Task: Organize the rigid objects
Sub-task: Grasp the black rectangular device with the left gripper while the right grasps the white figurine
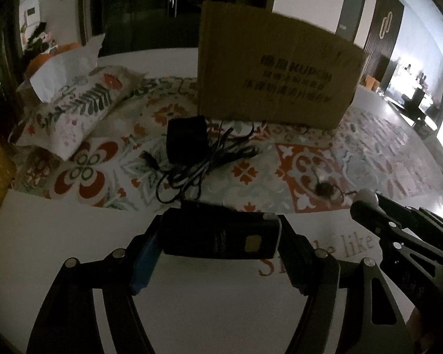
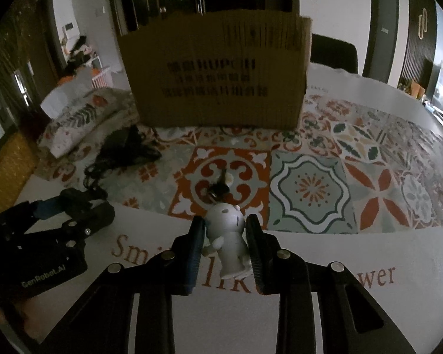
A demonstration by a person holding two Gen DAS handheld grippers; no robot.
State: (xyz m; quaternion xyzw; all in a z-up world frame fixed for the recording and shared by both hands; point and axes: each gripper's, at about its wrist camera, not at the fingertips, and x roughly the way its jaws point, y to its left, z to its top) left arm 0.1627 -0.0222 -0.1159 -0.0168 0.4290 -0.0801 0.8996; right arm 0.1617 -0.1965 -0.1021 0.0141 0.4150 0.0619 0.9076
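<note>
I am looking along my left gripper (image 1: 221, 236), whose fingers are clamping a black boxy device (image 1: 220, 233) crosswise between the pads; it is carrying a small yellowish label whose writing I cannot read. In the right wrist view that same gripper is sitting at the near left, with "GenRobot.AI" printed on its body. My right gripper (image 2: 224, 246) is narrowed around a small white figurine (image 2: 229, 242), both pads pressing its sides, and a short chain is running from its head to dark keys (image 2: 218, 190) lying just beyond on the patterned tablecloth (image 2: 310, 183). Under both grippers the white near border of the cloth is showing red-brown lettering; I am reading "Smi", "like" and "wer", with the rest covered.

Farther out, left of centre, a black power adapter (image 1: 186, 138) is lying with its tangled black cable (image 1: 203, 159) spilling toward me and to the right. Behind it a cardboard box (image 1: 277, 73) is standing upright on the cloth, printed in dark characters that I am partly reading as "KUPON"; the lines below are too blurred. At the far left a floral tissue cover (image 1: 73, 109) is lying with white tissue (image 1: 62, 67) sticking up from it.
</note>
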